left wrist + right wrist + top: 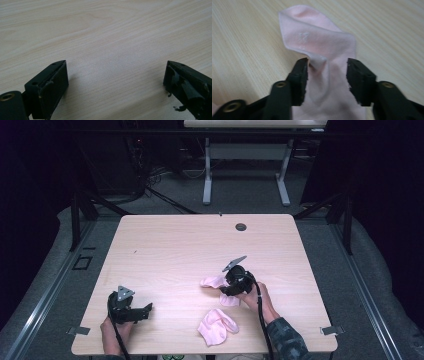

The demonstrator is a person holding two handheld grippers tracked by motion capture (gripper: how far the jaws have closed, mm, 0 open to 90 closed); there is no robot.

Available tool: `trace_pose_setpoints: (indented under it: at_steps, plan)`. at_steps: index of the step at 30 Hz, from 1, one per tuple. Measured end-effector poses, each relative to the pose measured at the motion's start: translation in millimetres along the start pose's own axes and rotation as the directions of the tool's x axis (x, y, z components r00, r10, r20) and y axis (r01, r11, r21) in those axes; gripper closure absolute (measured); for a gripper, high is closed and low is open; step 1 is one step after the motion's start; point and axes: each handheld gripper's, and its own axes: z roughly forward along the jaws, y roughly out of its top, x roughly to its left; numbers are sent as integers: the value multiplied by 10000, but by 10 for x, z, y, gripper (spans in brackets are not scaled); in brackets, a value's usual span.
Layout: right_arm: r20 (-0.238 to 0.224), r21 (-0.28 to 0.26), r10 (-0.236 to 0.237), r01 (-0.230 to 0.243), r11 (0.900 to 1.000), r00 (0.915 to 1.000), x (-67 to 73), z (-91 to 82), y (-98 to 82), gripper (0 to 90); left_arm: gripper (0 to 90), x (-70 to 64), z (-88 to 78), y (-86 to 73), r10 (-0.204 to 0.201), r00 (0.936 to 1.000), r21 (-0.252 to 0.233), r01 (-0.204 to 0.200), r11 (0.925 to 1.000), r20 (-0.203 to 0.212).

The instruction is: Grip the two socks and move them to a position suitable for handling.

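At the left side of the high view, the left gripper [146, 309] rests low over the wooden table [170, 245], near the front edge, and a hand [114, 332] holds it from below. Its jaws point toward the right. In the left gripper view the two black jaws stand wide apart, and between them there is bare wood.

More to the right, near the front edge of the table, a pink sock [217, 326] lies crumpled and flat. It is apart from both grippers.

Just behind it, a second pink sock [214, 281] lies on the table under the right gripper [226, 289], which the right hand [254, 297] holds from the right side. One end of this sock shows at the left of the gripper, and another small part shows below it. In the right gripper view the second pink sock [319, 45] runs between the two jaws and spreads out beyond them on the wood, with one fold standing up a little. The jaws are about half apart. The left jaw is just at the fold of the cloth, the right jaw stands beside the cloth edge, and the pads do not press on the sock.
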Motion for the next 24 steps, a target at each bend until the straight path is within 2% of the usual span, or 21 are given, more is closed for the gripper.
trace_pose_setpoints:
  at_steps: [1, 4, 9, 14, 17, 19, 24]
  plan:
    - [68, -93, 65, -64, 9999, 10000, 6, -38, -7, 370, 59, 0, 0, 0, 3, 10000, 5, -3, 10000, 3]
    - [175, -331, 212, -207, 9992, 9996, 30, -160, -40, 275, 61, -2, -2, -1, 2, 10000, -1, -2, 10000, -3]
    - [173, -489, 236, -227, 9985, 9996, 110, -353, -106, 163, 61, -1, -1, -1, 2, 10000, 2, -2, 10000, 2]
    - [158, -669, 278, -267, 9974, 9995, 216, -505, -163, 132, 61, -2, -2, -1, -15, 10000, 3, 15, 10000, 2]
    - [337, -841, 445, -415, 9956, 9984, 262, -593, -207, 111, 61, -4, -3, -2, -27, 10000, 2, 27, 10000, -8]
    - [284, -967, 731, -700, 9928, 9969, 277, -628, -249, 98, 62, -3, -3, -2, -24, 10000, 6, 24, 10000, -3]
    - [96, -929, 749, -737, 9929, 9971, 389, -674, -319, 66, 62, -4, -3, -2, -29, 10000, 1, 29, 10000, -12]
